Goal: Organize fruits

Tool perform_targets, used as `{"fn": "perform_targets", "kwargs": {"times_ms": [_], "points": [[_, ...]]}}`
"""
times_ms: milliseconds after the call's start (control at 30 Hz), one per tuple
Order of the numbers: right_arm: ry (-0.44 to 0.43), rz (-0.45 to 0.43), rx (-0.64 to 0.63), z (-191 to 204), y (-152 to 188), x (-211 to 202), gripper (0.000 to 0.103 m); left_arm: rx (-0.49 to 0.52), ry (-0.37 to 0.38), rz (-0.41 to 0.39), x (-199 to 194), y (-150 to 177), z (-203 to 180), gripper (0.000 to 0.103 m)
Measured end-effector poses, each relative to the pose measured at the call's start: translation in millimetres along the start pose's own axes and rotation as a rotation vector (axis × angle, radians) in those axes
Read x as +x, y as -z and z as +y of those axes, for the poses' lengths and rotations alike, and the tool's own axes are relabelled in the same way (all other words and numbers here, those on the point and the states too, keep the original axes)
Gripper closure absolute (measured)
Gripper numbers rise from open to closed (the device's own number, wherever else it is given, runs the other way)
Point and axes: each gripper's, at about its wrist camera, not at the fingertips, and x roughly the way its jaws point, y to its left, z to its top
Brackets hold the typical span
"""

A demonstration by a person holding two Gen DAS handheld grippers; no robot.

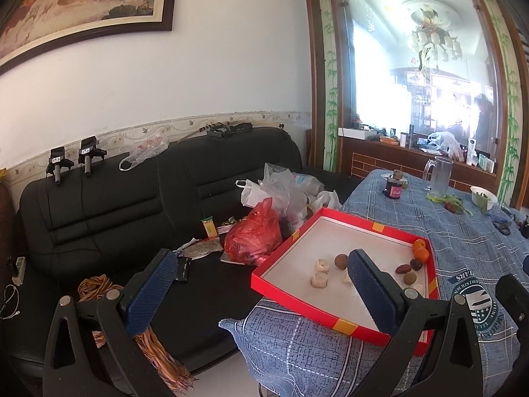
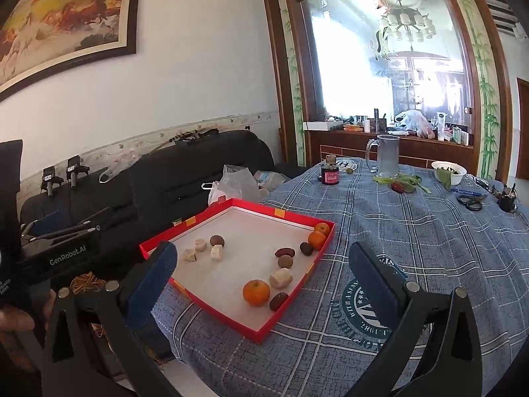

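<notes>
Blue checked tablecloth (image 2: 413, 231) | red tray (image 2: 158, 246) corner-on | long axis unclear

"GenRobot.AI" on left tongs (image 2: 67, 251), "1982" on tablecloth emblem (image 2: 370, 311)

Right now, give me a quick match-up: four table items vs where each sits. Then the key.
Items
1. two oranges
2. lone orange
3. glass mug
4. scissors

Places
A. on the cloth, far right of the table
B. near edge of the red tray, beside a dark date
C. far right corner of the red tray
D. far side of the table, next to the small dark jar

Pairs: 1-C, 2-B, 3-D, 4-A

Both tongs, left and right, hang open above the scene.
</notes>
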Motion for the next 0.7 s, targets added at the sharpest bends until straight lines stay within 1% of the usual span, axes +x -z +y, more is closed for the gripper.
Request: {"fn": "perform_targets", "kwargs": {"times_ms": [700], "points": [[0.002, 0.016, 0.018, -3.9, 1.5, 2.1, 0.000, 0.018, 0.012, 0.027, 4.0, 6.4, -3.9, 0.000]]}}
